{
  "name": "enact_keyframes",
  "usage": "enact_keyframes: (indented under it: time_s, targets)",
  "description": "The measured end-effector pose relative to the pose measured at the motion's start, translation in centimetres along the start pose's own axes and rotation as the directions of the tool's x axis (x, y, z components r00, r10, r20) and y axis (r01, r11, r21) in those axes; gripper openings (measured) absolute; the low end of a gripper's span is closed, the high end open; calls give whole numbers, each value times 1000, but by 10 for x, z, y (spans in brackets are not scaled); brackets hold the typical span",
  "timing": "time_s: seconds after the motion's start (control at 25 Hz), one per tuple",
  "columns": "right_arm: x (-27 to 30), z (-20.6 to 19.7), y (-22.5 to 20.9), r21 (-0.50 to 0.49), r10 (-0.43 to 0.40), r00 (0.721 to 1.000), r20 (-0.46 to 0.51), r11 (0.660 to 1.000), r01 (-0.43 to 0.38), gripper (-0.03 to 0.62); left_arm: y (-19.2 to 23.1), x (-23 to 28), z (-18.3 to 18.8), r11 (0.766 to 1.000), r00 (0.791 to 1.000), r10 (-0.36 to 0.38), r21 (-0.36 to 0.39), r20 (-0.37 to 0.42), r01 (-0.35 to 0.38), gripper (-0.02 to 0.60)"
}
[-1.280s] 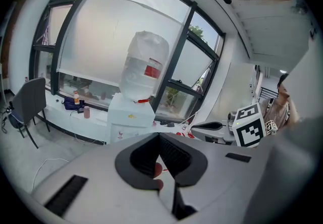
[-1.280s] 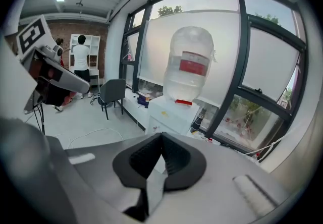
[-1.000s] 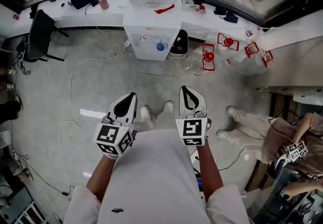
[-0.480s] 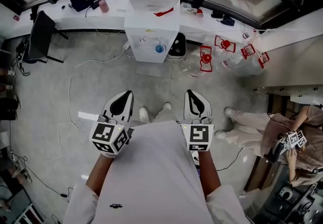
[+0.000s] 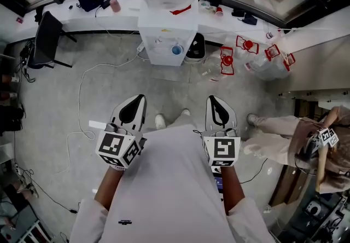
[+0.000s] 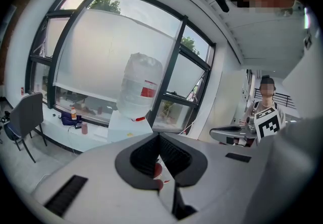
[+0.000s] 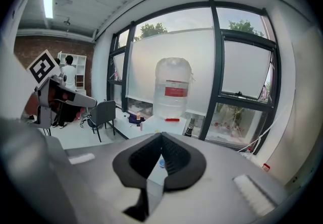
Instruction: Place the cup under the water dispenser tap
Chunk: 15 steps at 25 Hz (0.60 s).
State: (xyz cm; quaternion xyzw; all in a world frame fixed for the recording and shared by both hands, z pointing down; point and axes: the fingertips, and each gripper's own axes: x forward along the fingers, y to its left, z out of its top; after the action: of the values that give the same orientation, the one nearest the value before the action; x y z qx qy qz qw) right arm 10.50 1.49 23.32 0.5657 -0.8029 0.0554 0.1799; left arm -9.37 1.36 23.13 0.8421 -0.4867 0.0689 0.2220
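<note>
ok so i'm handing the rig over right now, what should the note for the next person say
Left tongs: shut, nothing in them.
Right tongs: shut, nothing in them.
Both are held out in front of the body and point toward the water dispenser, which stands across the floor by the window counter, likely out of reach from here.
Cup: none held. A small blue thing sits at the dispenser's front, too small to tell whether it is the cup.
Done: nothing that shows.
Left: walk up, find and grasp the cup, set it under the tap.
</note>
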Motion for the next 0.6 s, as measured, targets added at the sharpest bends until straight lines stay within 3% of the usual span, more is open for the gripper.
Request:
enact_keyframes:
  time_s: [0.6]
  targets:
    - [11, 27, 28, -6, 67, 996, 57, 998, -67, 11, 4, -3, 11, 1000, 1000, -8, 25, 13, 8, 6]
